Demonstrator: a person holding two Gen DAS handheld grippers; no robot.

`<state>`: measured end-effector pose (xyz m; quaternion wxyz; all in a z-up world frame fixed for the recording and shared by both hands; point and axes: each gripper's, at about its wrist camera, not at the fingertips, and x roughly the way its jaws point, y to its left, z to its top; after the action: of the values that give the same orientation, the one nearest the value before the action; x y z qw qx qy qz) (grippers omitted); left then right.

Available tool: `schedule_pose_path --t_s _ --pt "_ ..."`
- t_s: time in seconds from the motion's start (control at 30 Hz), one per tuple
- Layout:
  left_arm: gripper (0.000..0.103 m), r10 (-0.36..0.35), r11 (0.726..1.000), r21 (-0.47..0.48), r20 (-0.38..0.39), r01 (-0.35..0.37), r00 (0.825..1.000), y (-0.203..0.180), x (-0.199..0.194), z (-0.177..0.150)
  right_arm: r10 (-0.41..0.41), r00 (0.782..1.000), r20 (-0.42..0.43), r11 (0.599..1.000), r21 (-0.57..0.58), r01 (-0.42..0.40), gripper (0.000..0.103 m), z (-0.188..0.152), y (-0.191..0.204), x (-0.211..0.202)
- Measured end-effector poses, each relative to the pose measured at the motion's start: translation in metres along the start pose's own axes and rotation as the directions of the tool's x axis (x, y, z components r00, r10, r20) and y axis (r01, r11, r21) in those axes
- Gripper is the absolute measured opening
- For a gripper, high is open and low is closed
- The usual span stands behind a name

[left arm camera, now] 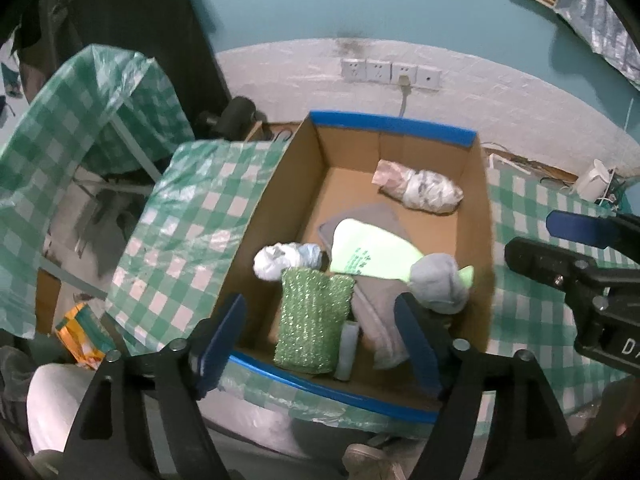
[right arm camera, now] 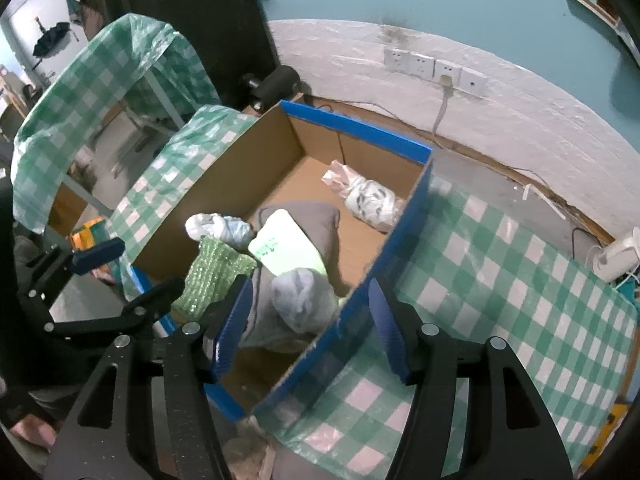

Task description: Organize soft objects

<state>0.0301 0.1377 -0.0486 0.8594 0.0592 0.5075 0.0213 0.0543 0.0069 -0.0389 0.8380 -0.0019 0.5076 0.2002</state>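
A cardboard box [left arm camera: 392, 126] with a blue taped rim stands on a green checked tablecloth [left arm camera: 180, 240]. Inside lie a sparkly green sponge [left arm camera: 312, 320], a pale green sock [left arm camera: 368, 252] on grey cloth [left arm camera: 372, 216], a white balled sock [left arm camera: 280, 260], a grey-blue balled sock [left arm camera: 440, 284] and a plastic-wrapped bundle [left arm camera: 424, 190] at the far end. My left gripper [left arm camera: 320, 344] hangs open over the box's near end, above the sponge, touching nothing. My right gripper [right arm camera: 310, 330] is open astride the box's right wall [right arm camera: 360, 292], beside the grey-blue sock [right arm camera: 304, 296].
Wall sockets [left arm camera: 388, 72] with a plugged cable sit behind the box. A white device [left arm camera: 592, 184] stands at the table's far right. An orange packet [left arm camera: 80, 336] lies low on the left, by a second checked-cloth table [left arm camera: 80, 100].
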Motion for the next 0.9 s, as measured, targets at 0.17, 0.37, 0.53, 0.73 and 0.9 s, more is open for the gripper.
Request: schedule_pose_path --t_s 0.17,0.37,0.53,0.73,0.9 --pt "0.088 -0.015 1.0 0.014 0.039 0.014 0.999 -0.008 -0.02 0.002 -0.006 0.999 0.036 1.0 0.013 0.005 0.062 -0.007 -0.01 -0.021" --pt "0.091 -0.015 0.999 0.034 0.077 0.012 0.997 -0.019 -0.039 0.003 -0.013 0.997 0.081 1.0 0.026 0.011 0.062 -0.017 -0.02 -0.048" --pt "0.092 -0.009 0.998 0.055 0.093 0.004 0.996 -0.031 -0.049 0.001 -0.011 0.993 0.12 1.0 0.023 0.008 0.062 -0.026 -0.025 -0.068" --pt "0.101 -0.009 0.998 0.059 0.124 0.002 0.992 -0.042 -0.064 0.001 -0.017 0.989 0.148 1.0 0.024 0.014 0.063 -0.035 -0.032 -0.083" --pt "0.102 0.012 0.997 0.072 0.161 -0.024 0.987 -0.052 -0.074 0.001 -0.024 0.988 0.155 0.999 0.032 0.02 0.063 -0.041 -0.043 -0.087"
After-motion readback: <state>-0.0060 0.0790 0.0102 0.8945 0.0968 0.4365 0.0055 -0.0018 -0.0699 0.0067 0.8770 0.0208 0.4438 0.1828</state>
